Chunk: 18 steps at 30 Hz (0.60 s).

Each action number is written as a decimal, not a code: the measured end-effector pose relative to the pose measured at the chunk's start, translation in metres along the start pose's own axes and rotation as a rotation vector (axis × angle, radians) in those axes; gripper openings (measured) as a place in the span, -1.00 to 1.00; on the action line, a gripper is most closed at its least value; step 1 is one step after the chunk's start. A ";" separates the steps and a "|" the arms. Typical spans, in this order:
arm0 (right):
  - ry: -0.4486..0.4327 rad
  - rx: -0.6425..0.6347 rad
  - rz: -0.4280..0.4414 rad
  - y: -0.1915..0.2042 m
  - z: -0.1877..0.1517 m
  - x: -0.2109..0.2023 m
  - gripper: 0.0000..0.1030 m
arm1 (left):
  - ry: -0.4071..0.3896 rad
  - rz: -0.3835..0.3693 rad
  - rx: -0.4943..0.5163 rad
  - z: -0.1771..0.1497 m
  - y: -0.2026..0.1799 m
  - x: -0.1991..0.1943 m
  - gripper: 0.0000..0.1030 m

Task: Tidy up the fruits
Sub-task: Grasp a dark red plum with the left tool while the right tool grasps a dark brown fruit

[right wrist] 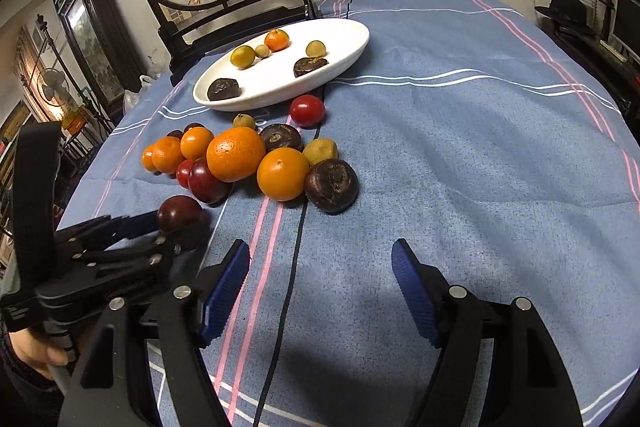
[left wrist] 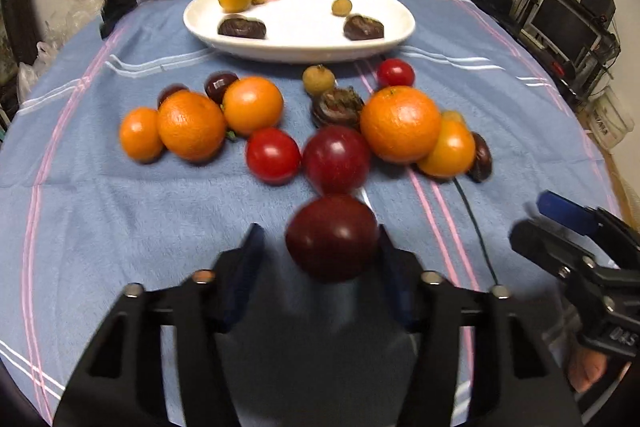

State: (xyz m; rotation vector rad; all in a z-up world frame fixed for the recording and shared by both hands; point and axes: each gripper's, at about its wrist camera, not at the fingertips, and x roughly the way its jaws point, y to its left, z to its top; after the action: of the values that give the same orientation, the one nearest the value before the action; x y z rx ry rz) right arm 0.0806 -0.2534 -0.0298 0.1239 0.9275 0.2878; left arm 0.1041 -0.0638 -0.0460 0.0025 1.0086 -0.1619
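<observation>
Plum (left wrist: 332,237) sits between the left gripper (left wrist: 320,247) pads, seemingly touching only 1, not yet clamped; white plate (left wrist: 208,27) lies straight ahead; right gripper (right wrist: 320,283) gapes empty.

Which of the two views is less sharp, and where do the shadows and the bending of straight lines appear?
Left wrist view: motion blur softens the dark red plum between the left gripper fingers and the oranges behind it. Right wrist view: sharper; the right gripper casts a dark shadow on the blue tablecloth. Both views: fisheye bends the cloth's stripes and darkens the corners.
</observation>
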 end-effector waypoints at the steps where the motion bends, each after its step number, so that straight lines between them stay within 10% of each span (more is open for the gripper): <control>1: 0.002 -0.003 -0.002 0.000 0.001 0.000 0.44 | 0.003 -0.013 0.009 0.001 -0.001 0.001 -0.24; 8: 0.062 -0.108 -0.066 0.008 0.010 0.014 0.40 | 0.022 -0.033 0.022 0.001 0.007 -0.001 -0.25; 11: 0.105 -0.211 -0.093 0.018 0.014 0.026 -0.15 | 0.026 -0.054 0.008 -0.001 0.013 -0.004 -0.25; 18: 0.092 -0.188 -0.091 0.011 0.031 0.046 -0.11 | 0.027 -0.071 0.019 -0.004 0.018 -0.007 -0.25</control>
State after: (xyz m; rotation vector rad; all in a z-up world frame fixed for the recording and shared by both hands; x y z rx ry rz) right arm 0.1290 -0.2283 -0.0446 -0.1051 0.9894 0.2971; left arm 0.0990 -0.0450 -0.0434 -0.0135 1.0348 -0.2366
